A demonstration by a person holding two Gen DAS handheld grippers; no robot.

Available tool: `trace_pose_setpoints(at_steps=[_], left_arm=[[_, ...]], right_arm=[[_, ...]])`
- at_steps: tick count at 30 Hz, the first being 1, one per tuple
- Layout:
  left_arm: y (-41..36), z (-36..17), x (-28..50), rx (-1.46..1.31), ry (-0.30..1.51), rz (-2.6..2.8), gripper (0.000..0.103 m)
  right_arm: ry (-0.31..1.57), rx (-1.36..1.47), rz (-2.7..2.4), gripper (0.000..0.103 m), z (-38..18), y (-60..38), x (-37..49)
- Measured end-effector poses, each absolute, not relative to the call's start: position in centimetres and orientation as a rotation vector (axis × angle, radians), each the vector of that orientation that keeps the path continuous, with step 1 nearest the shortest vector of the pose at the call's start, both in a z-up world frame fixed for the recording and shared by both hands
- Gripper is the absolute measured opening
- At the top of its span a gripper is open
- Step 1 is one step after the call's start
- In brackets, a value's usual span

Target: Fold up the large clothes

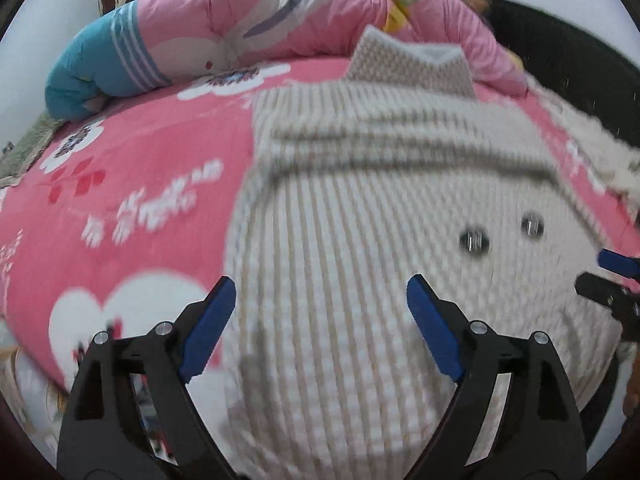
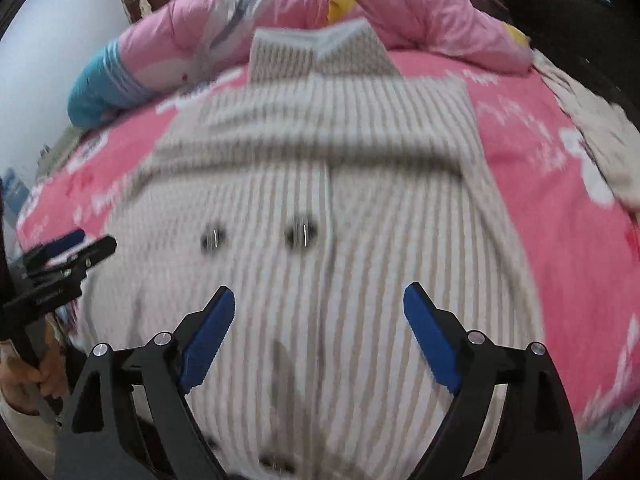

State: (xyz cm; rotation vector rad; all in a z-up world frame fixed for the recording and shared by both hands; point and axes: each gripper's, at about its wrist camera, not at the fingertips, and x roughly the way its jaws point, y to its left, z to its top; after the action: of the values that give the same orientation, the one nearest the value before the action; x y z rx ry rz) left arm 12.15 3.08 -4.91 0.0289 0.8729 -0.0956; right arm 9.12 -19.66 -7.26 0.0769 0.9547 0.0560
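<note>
Cardigan [image 2: 320,184], beige-striped knit, lies flat on the pink bed [image 1: 140,184], filling the frame's centre. It looks soft, thick and floppy; grip its lower hem corners. Left tongs [image 1: 320,304] and right tongs [image 2: 320,312] gape wide, empty.

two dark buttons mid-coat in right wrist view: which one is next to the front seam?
The right button: it lies just left of the seam on the coat. The left button lies farther out.
</note>
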Motion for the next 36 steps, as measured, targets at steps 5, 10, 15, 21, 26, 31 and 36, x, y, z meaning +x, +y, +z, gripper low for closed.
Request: trace_pose_setpoints(at_steps=[5, 10, 15, 21, 26, 31, 36], left_arm=[[1.5, -8.0, 10.8, 0.122, 0.883, -0.036, 0.089], [2.3, -8.1, 11.1, 0.081, 0.910, -0.037, 0.095], [2.3, -8.2, 11.1, 0.088, 0.927, -0.043, 0.095], [2.2, -8.2, 11.5, 0.092, 0.938, -0.037, 0.095], [2.1, -8.1, 12.1, 0.099, 0.941, -0.034, 0.095], [1.9, -8.2, 12.4, 0.096, 0.944, -0.036, 0.095], [2.0, -8.2, 12.4, 0.096, 0.945, -0.035, 0.095]], right_arm=[[0.949, -0.016, -0.011, 0.097, -10.6, -18.8, 8.3], [0.965, 0.020, -0.004, 0.097, -10.8, -19.2, 8.3], [0.946, 0.059, 0.010, 0.097, -11.1, -20.1, 8.2], [0.928, 0.083, 0.033, 0.097, -11.2, -20.2, 7.7], [0.936, 0.078, 0.035, 0.097, -11.4, -20.4, 8.0], [0.935, 0.076, 0.033, 0.097, -11.3, -20.1, 8.1], [0.936, 0.075, 0.033, 0.097, -11.3, -20.2, 8.1]])
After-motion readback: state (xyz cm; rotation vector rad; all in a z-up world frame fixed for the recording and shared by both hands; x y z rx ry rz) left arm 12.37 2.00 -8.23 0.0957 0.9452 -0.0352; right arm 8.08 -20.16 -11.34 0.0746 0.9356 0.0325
